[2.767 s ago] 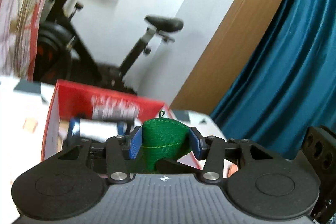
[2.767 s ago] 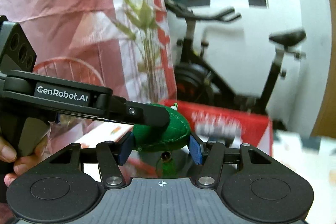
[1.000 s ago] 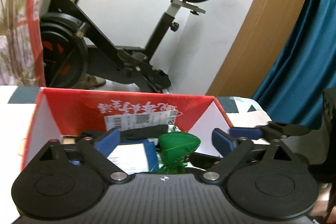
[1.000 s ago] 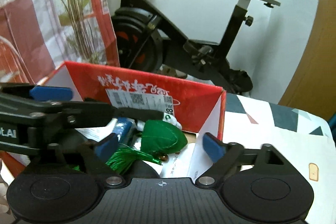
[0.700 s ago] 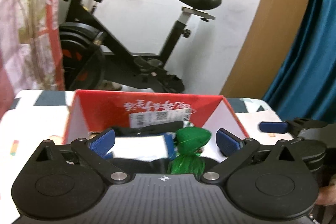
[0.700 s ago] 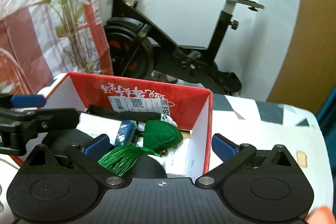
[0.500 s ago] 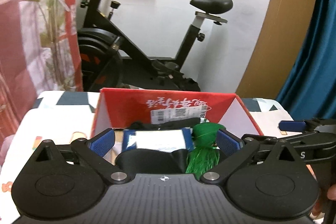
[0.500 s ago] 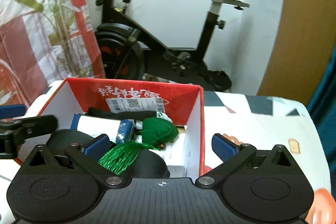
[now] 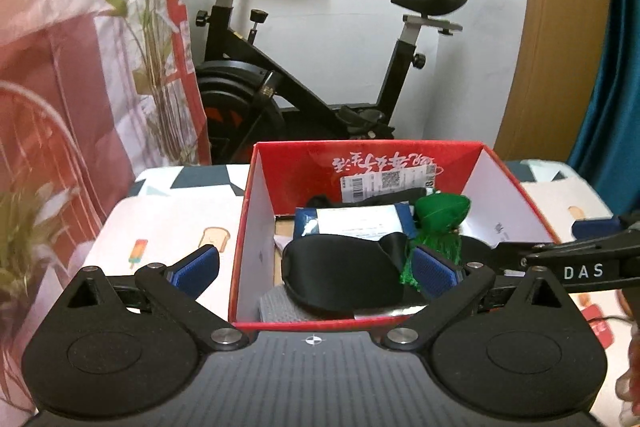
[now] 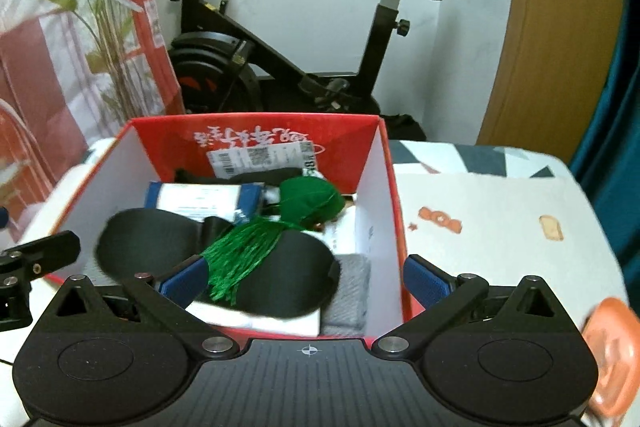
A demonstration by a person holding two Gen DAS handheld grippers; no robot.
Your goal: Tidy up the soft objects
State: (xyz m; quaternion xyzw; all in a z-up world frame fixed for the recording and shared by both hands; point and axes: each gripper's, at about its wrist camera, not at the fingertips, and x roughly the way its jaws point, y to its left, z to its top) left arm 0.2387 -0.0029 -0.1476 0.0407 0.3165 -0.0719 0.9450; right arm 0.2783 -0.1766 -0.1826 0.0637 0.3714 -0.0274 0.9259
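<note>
The red box's near wall is hidden behind the right gripper, and its printed characters and label are too small to read. The eye mask covers much of the packet beneath. An orange thing at the right edge is blurred and cut off

On the black arm of the right gripper, just right of the red box, we read the white letters "DAS". Inside the red box, on its far wall, we see white brush-style characters upside down, which we cannot read. Just below them sits a white shipping label with a barcode and a QR code; its print is too small for us.
</note>
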